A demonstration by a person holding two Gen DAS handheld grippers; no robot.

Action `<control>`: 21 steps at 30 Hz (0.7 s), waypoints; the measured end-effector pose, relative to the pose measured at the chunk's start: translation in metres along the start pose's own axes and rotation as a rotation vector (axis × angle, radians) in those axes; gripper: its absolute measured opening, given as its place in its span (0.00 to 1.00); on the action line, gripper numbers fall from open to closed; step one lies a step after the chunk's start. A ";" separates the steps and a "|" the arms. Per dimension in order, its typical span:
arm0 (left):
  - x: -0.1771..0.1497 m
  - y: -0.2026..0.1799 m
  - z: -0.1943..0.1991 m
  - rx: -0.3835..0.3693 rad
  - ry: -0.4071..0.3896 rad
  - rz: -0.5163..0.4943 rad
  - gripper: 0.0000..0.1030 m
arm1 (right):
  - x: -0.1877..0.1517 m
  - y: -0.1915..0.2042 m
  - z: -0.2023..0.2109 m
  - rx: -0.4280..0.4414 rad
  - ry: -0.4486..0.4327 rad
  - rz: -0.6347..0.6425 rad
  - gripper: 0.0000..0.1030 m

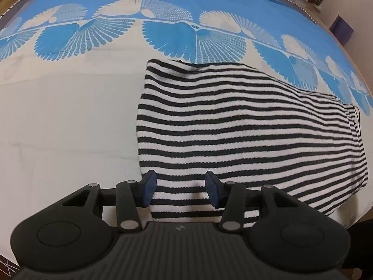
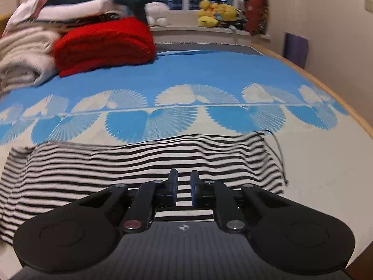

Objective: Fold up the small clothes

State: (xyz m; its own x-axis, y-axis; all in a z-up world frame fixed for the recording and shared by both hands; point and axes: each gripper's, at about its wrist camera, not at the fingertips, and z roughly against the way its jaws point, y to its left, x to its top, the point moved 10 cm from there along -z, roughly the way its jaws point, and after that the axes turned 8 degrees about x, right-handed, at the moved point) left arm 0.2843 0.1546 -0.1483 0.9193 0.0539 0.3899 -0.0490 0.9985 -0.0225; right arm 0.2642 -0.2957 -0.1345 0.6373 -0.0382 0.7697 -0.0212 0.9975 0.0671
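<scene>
The left gripper [image 1: 180, 192] has its fingers spread wide over the near edge of the striped top [image 1: 244, 128]. The right gripper [image 2: 184, 190] is nearly pinched, holding nothing. The top lies flat on the bed sheet [image 1: 65, 116], seemingly half folded, more folds left.

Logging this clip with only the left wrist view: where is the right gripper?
Observer: The right gripper is over the near edge of the striped top.
Operator: Are its jaws open?
Observer: Only a narrow gap; stripes show through it.
Operator: What is the red thing at the far end?
Observer: A folded red knit, lying against a pile of folded clothes.
</scene>
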 end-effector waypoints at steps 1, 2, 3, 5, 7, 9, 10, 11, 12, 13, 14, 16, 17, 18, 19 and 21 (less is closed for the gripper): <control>0.001 0.002 0.001 -0.001 -0.003 0.006 0.50 | -0.001 0.013 -0.004 0.013 0.010 0.026 0.11; 0.002 0.005 0.001 -0.002 -0.005 0.012 0.50 | -0.002 0.024 -0.007 0.025 0.019 0.049 0.11; 0.003 0.007 0.001 -0.003 -0.006 0.022 0.50 | -0.003 0.038 -0.010 0.040 0.027 0.075 0.11; 0.005 0.014 0.002 -0.006 -0.007 0.048 0.50 | -0.006 0.064 -0.014 0.071 0.036 0.121 0.11; 0.006 0.020 0.002 -0.009 -0.008 0.074 0.49 | -0.010 0.094 -0.018 0.099 0.039 0.183 0.11; 0.008 0.026 0.003 -0.012 -0.008 0.099 0.50 | -0.013 0.119 -0.020 0.134 0.041 0.235 0.11; 0.009 0.029 0.003 -0.014 -0.008 0.108 0.50 | -0.016 0.132 -0.021 0.155 0.041 0.259 0.11; 0.010 0.032 0.003 -0.015 -0.009 0.117 0.50 | -0.019 0.148 -0.022 0.179 0.042 0.286 0.11; 0.011 0.033 0.003 -0.018 -0.010 0.124 0.50 | -0.023 0.163 -0.022 0.205 0.048 0.310 0.11; 0.013 0.036 0.004 -0.021 -0.011 0.130 0.50 | -0.027 0.177 -0.023 0.235 0.057 0.332 0.11; 0.014 0.037 0.004 -0.024 -0.012 0.137 0.50 | -0.031 0.191 -0.024 0.267 0.066 0.350 0.11; 0.015 0.042 0.002 -0.028 -0.008 0.151 0.50 | -0.041 0.223 -0.023 0.338 0.087 0.393 0.11; 0.015 0.043 0.002 -0.030 -0.004 0.157 0.50 | -0.046 0.238 -0.022 0.372 0.091 0.416 0.11; 0.015 0.045 0.001 -0.032 0.000 0.161 0.50 | -0.052 0.256 -0.019 0.414 0.089 0.452 0.12; 0.015 0.046 0.000 -0.033 0.003 0.163 0.50 | -0.058 0.270 -0.017 0.444 0.088 0.491 0.16; 0.015 0.048 -0.001 -0.037 0.006 0.166 0.50 | -0.076 0.299 -0.013 0.486 0.096 0.605 0.25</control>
State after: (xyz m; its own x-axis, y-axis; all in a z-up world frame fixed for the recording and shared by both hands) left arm 0.2964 0.2037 -0.1440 0.9022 0.2178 0.3722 -0.1859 0.9752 -0.1200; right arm 0.2193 0.0061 -0.1812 0.4710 0.5313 0.7042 -0.7068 0.7050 -0.0591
